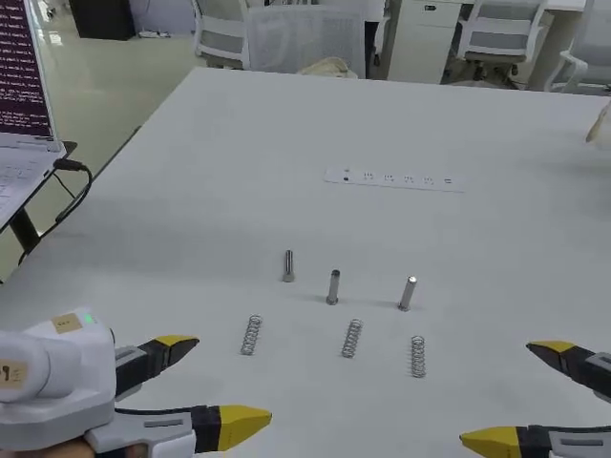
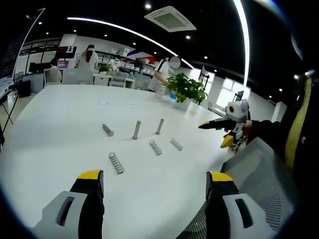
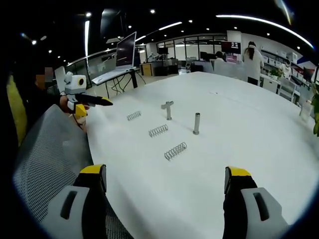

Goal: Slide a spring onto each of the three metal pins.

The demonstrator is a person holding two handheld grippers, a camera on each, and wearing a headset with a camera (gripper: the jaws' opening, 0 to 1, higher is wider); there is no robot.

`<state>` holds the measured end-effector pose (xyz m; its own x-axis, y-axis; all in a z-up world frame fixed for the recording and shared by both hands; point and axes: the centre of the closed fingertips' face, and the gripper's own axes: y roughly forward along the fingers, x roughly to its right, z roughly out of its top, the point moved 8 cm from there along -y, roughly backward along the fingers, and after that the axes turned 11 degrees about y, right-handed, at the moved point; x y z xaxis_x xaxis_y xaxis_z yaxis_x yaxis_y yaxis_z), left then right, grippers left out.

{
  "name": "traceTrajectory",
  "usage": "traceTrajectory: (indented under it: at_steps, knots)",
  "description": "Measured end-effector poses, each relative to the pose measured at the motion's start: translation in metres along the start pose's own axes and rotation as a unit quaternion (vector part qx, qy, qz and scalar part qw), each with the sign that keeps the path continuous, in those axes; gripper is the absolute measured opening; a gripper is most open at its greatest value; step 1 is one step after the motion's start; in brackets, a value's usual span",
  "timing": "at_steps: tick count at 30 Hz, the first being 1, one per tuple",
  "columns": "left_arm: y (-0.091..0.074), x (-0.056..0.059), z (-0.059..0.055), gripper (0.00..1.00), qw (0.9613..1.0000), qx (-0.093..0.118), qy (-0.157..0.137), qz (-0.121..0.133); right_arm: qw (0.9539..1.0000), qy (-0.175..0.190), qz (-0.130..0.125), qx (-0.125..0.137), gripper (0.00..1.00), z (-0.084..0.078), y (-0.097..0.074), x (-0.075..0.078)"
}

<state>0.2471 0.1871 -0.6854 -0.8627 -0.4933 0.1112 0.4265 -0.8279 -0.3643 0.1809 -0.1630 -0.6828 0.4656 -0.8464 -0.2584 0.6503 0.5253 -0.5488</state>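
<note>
White tabletop [image 1: 239, 143] spreads across the head view. Just below the middle of the frame three metal pins stand upright on it in a loose row: the left pin [image 1: 288, 266], the middle pin [image 1: 332, 286] and the right pin [image 1: 408, 293], which leans a little in the picture. Their shafts are bare.

Just under them in the frame the three springs lie flat on the table, each apart from its pin: the left spring [image 1: 251, 335], the middle spring [image 1: 352, 339] and the right spring [image 1: 418, 356].

Lower still are my tools. My left tongs [image 1: 221, 380] sit in the lower left corner, released, with the yellow-tipped jaws spread wide, near the left spring but not touching it. My right tongs [image 1: 506, 393] sit in the lower right corner, released as well, with the jaws wide apart, off to the right of the right spring. In each gripper view the jaws rise from the bottom with open table between them and the springs and pins ahead.

Above the pins in the head view a flat power strip [image 1: 393, 178] is set in the table. A laptop [image 1: 19, 95] is at the upper left edge, and white office chairs [image 1: 496, 38] line the top.
</note>
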Motion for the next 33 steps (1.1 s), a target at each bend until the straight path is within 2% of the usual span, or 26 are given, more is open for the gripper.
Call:
traceTrajectory:
  at_steps: [33]
  knots:
    - [-0.0013, -0.0056, -0.0017, 0.79, 1.0000, 0.000, -0.005, 0.005, 1.0000, 0.006, -0.004, -0.001, 0.97, -0.0029, -0.0030, 0.0024]
